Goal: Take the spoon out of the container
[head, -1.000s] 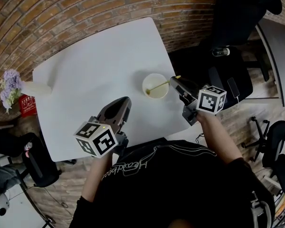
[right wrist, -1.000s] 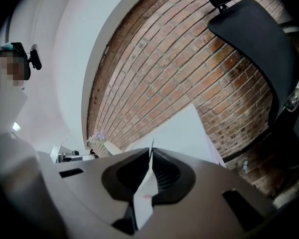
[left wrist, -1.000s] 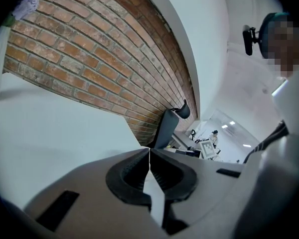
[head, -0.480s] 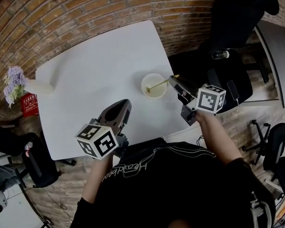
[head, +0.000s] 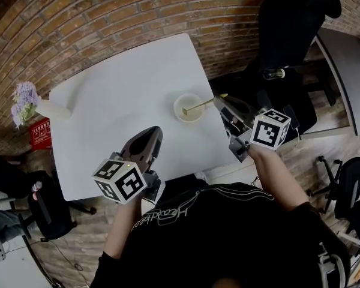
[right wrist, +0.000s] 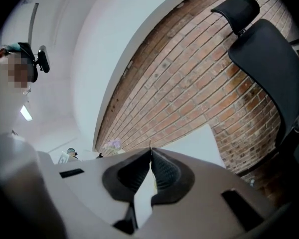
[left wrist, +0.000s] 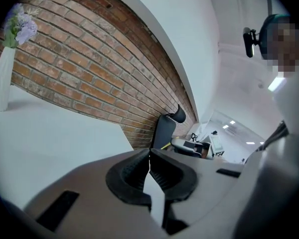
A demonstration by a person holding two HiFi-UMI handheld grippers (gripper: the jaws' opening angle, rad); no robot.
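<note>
A small round cream container (head: 188, 108) stands near the right edge of the white table (head: 114, 95). A thin yellow spoon (head: 201, 104) leans out of it to the right, its bowl end still inside. My right gripper (head: 216, 99) is at the handle's outer end and shut on it. In the right gripper view a thin sliver pokes up between the closed tips of the right gripper (right wrist: 150, 151). My left gripper (head: 151, 134) hovers over the table's near edge, shut and empty, and the tips of the left gripper (left wrist: 149, 154) touch in its own view.
A white vase with purple flowers (head: 25, 101) stands at the table's far left corner, with a red box (head: 39, 132) below it. Black office chairs (head: 282, 29) stand right of the table. A brick wall (head: 108, 17) runs behind.
The right gripper stays at the spoon's handle end, and the spoon still rests in the container. The head view has shifted slightly. The left gripper has barely moved.
</note>
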